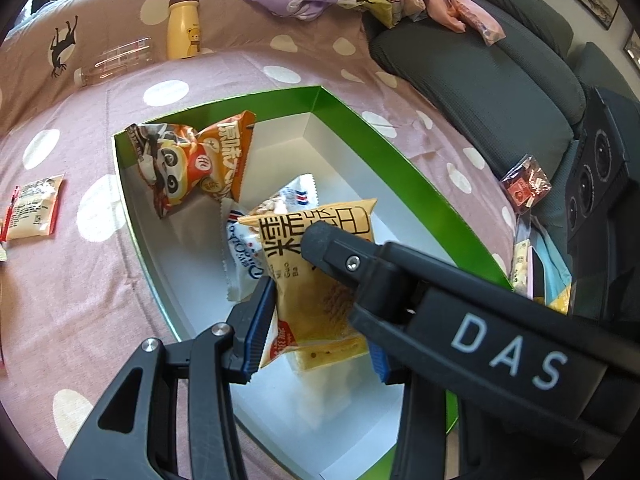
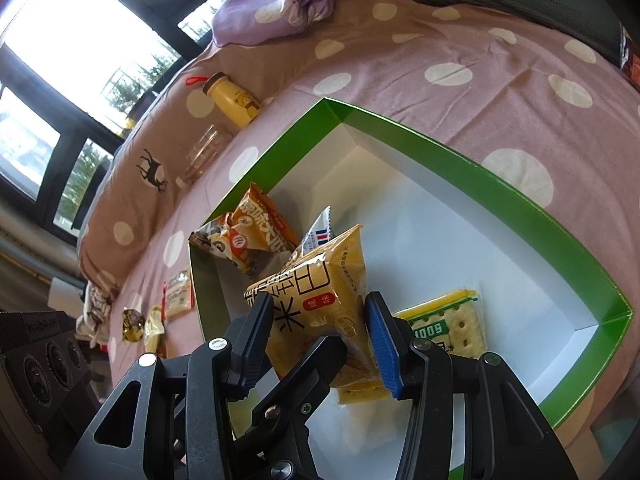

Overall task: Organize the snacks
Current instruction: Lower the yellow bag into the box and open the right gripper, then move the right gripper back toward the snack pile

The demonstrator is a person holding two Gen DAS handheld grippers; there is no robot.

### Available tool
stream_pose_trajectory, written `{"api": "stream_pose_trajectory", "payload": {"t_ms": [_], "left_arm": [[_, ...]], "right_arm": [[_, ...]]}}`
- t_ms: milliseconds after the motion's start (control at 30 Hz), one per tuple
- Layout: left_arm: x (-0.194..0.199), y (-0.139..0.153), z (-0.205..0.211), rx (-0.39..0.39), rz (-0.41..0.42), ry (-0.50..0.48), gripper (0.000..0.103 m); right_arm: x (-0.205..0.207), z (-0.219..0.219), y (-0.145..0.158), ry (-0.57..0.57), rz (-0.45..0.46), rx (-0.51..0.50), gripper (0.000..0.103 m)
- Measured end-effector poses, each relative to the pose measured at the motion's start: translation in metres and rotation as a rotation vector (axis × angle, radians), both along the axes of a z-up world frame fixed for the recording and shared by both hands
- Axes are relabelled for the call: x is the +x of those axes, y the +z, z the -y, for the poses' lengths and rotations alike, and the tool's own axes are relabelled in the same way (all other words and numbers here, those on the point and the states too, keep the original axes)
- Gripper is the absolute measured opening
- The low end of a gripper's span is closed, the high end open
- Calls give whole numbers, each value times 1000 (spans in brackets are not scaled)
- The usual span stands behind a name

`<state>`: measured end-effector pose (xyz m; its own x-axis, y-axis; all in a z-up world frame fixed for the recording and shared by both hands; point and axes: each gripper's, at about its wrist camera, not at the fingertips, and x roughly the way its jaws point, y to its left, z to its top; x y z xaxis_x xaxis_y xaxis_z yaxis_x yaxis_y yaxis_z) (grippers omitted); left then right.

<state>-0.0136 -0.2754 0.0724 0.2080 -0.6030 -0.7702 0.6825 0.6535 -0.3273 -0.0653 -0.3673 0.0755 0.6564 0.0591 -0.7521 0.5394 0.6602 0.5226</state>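
A yellow snack packet (image 1: 320, 280) with large black characters hangs over the open green box (image 1: 400, 152), which is white inside. My left gripper (image 1: 320, 320) is shut on the packet's lower end, blue pads on both edges. My right gripper (image 2: 318, 304) is shut on the same yellow packet (image 2: 320, 296); one of its fingers (image 1: 320, 240) lies across the packet's face. A left-gripper finger (image 2: 316, 360) crosses under the packet in the right wrist view. Inside the green box (image 2: 520, 200) lie an orange panda packet (image 1: 192, 160), a white striped packet (image 1: 240, 256) and a cracker packet (image 2: 448, 320).
The box sits on a pink spotted bedsheet (image 1: 80, 280). A yellow bear bottle (image 1: 184, 28) and a clear glass (image 1: 116, 60) lie beyond it. A red-edged packet (image 1: 34, 212) is left of the box, a small red packet (image 1: 526, 188) on the grey cushion (image 1: 480, 80) right.
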Motion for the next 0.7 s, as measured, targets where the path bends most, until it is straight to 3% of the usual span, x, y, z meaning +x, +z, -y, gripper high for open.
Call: {"api": "stream_pose_trajectory", "payload": {"t_ms": [133,267,333,400,500,633,700], "left_arm": [[1,3,-8,-18,-18,26,46],[-3,17,-28,-53,15,66,59],[-4,24,-42,-60,43,94,65],[-4,31,-58,-74,55,133,77],[-2,41,-90,-97,74,193,85],[1,48,-134,-43,131,306,85],[5,50,-159,-23,152,370,94]], "right_arm": [[1,-2,5,-6,11,-20,51],[-1,-11,19,11,68,-70,69],[-1,-15,24,20,86,-81,71],[1,-20,27,28,91,-92,73],[5,-27,30,47,89,-104,73],[9,-40,34,69,88,-134,73],[13,-51,37,91,89,-155,73]]}}
